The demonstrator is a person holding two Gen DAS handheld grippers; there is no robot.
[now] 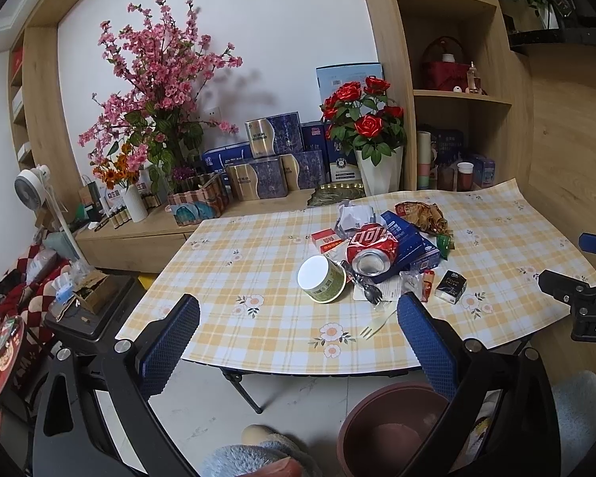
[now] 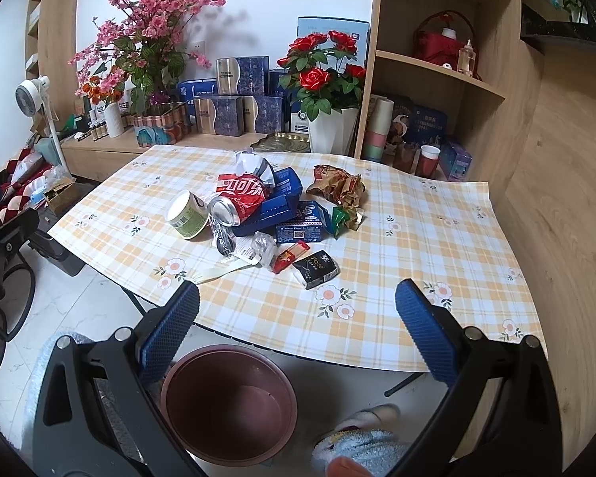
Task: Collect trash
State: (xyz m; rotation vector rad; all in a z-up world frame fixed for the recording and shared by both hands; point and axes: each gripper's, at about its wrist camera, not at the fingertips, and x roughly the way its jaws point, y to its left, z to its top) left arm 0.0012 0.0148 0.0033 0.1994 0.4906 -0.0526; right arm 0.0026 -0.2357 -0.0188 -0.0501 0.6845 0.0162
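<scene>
Trash pile lies beyond the spread, empty right hand-held gripper.

My blue fingers are framing a yellow-checked, flowered surface, a red can at 11 o'clock, a maroon bin.

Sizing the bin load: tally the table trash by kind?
Cans: 1, crushed red can
Paper cups: 1, green cup
Blue cartons: 2
Red-white boxes: 1
Black packs: 1
Plastic forks: 1
Loose wrappers and paper: several, count unclear
Total: at least 7
</scene>
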